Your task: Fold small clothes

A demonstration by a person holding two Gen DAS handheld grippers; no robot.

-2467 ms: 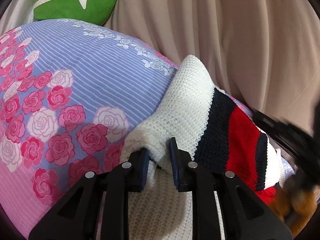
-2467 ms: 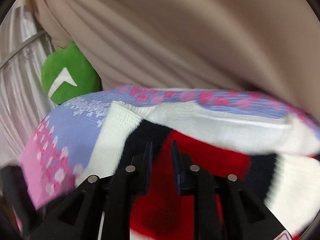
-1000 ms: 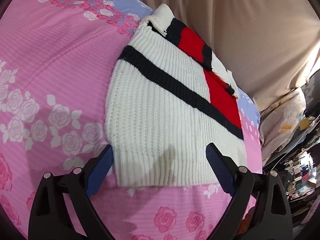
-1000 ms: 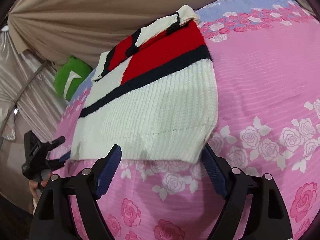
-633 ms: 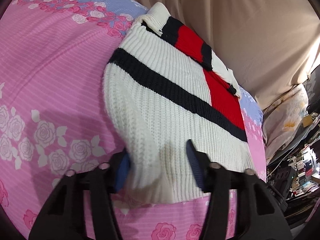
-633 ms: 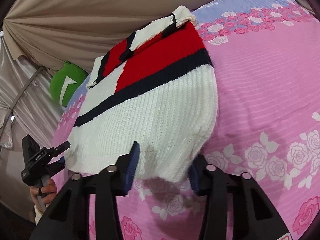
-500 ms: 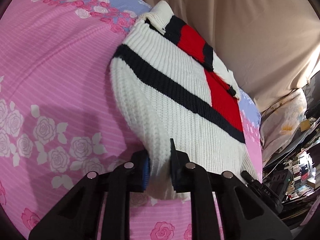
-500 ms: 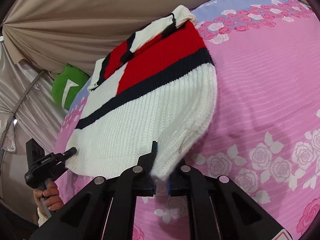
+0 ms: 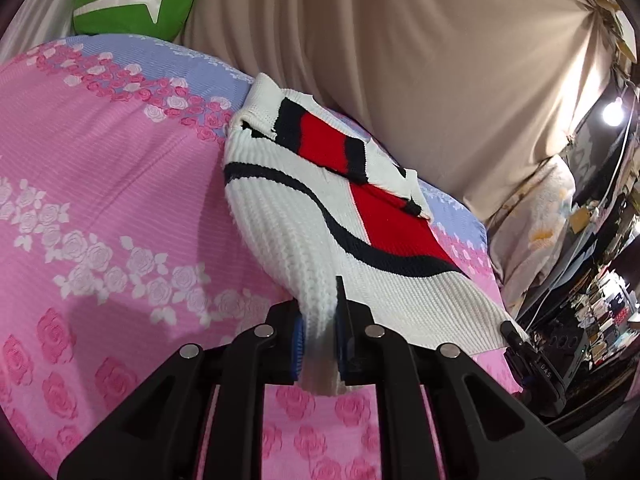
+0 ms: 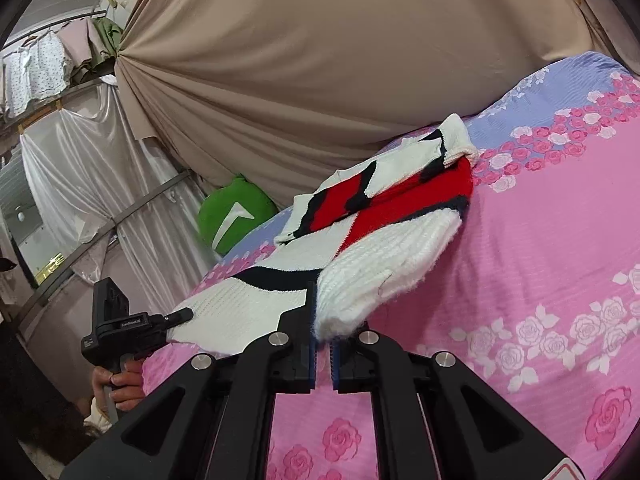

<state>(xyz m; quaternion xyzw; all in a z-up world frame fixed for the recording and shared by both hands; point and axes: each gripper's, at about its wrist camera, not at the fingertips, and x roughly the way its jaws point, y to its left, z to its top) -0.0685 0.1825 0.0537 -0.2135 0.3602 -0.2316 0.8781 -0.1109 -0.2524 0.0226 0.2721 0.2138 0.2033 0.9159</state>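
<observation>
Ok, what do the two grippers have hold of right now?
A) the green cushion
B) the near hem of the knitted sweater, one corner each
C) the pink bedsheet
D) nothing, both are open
B: the left gripper and right gripper are each shut on a white hem corner of the sweater.

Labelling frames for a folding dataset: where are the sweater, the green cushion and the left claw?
sweater (image 9: 280,216): left wrist view, white ribbed body.
green cushion (image 10: 234,220): right wrist view, its green face.
left claw (image 9: 319,336): left wrist view, between fingertips pinching the sweater hem.
</observation>
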